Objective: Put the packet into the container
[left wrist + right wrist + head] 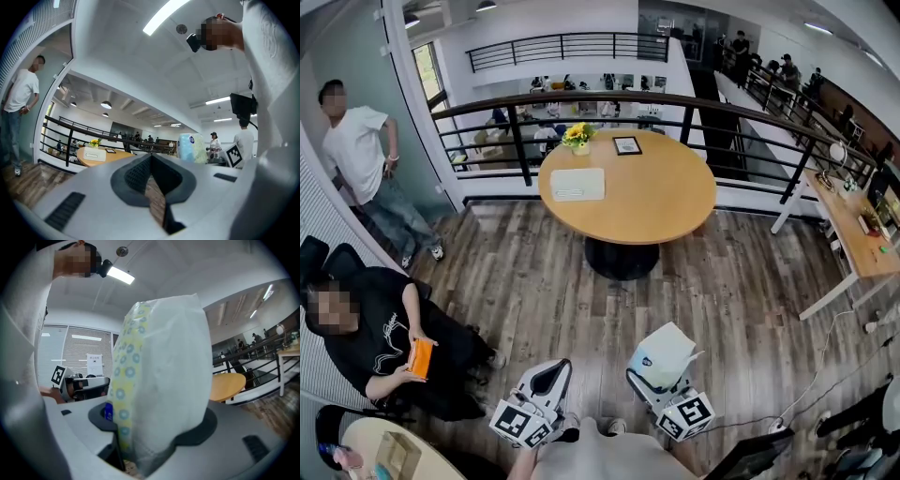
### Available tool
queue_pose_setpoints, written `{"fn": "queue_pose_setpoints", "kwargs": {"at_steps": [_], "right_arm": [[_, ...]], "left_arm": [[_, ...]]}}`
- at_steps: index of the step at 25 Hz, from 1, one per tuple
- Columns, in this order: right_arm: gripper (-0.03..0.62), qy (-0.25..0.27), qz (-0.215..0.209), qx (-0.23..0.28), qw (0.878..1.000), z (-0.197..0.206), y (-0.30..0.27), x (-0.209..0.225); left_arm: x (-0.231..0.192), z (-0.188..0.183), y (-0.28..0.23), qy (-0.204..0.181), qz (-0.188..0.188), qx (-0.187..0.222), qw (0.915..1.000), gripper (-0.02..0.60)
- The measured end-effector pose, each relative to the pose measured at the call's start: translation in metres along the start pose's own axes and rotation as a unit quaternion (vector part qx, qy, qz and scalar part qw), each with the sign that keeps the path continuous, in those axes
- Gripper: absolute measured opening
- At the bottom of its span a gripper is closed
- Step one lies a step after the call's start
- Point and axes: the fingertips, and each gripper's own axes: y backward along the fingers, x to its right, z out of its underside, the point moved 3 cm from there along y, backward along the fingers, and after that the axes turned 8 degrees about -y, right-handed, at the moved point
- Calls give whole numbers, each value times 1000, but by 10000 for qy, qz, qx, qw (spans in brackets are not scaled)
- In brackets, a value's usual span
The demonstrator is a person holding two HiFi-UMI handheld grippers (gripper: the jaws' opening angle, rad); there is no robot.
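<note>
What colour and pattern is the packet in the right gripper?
The packet is white with a yellow band of blue rings; clearest in the right gripper view.

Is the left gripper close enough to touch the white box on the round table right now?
Probably not yet. The left gripper is at the near end of the wooden floor, and the white box lies on the round table far across it. Nothing stands in the way; it just looks too far.

left gripper [549,377] and right gripper [659,382]: smooth, rounded pale grey shells, dark ribbed pads [136,174], slotted vents; each carries a cube [523,424] with black-and-white square markers. wearer's top [602,457]: plain whitish fabric.
</note>
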Motion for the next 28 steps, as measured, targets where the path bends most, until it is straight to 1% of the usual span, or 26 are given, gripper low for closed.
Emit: {"fn": "queue_pose_setpoints", "kwargs": {"at_steps": [4,9,14,21,28], "right_arm": [[318,29,-106,67,9999,-10,8,15],[318,-51,-81,74,9999,-15,13,28],[318,-63,-27,114,9999,-20,7,40],[318,-131,116,133,9998,-23,-20,60],[318,84,277,200,9994,-57,-82,82]], "left_arm": [[13,-4,-13,-73,-38,25,10000,5],[23,-2,-26,-22,21,-62,10000,5],[17,1,-43,-13,95,-90,9999,5],[-14,10,-73,89,196,-54,9998,5],[-75,3,-121,168,380,114,9991,5]]}}
